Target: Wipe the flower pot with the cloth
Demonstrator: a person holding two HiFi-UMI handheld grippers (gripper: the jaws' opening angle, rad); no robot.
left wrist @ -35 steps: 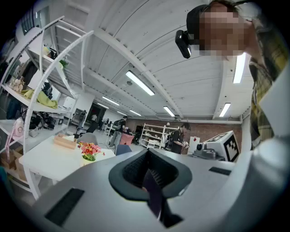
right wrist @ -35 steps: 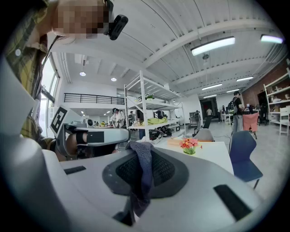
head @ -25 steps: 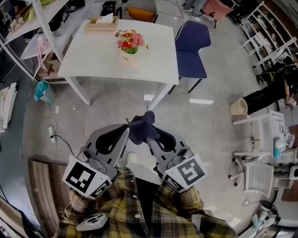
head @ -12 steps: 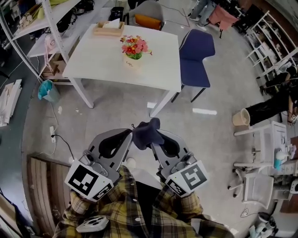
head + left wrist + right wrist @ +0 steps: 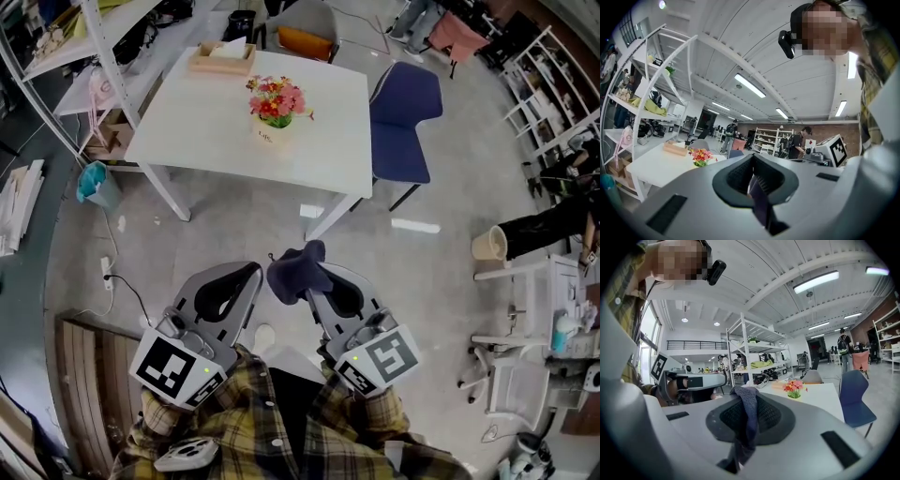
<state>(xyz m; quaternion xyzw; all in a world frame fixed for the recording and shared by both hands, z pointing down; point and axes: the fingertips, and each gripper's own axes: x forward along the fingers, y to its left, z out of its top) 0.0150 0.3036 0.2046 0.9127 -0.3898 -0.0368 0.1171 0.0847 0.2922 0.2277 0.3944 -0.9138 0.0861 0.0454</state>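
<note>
Approach stage, judging by the cloth clenched in both left gripper and right gripper. Next, needs closing on the flower pot, well apart on the table.

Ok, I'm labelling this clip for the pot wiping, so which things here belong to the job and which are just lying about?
In the job:
- cloth, pinched in the right tongs
- flower pot, standing on the white table

Lying about:
- blue chair beside the table
- wooden box at the table's far end
- teal bin on the floor
</note>
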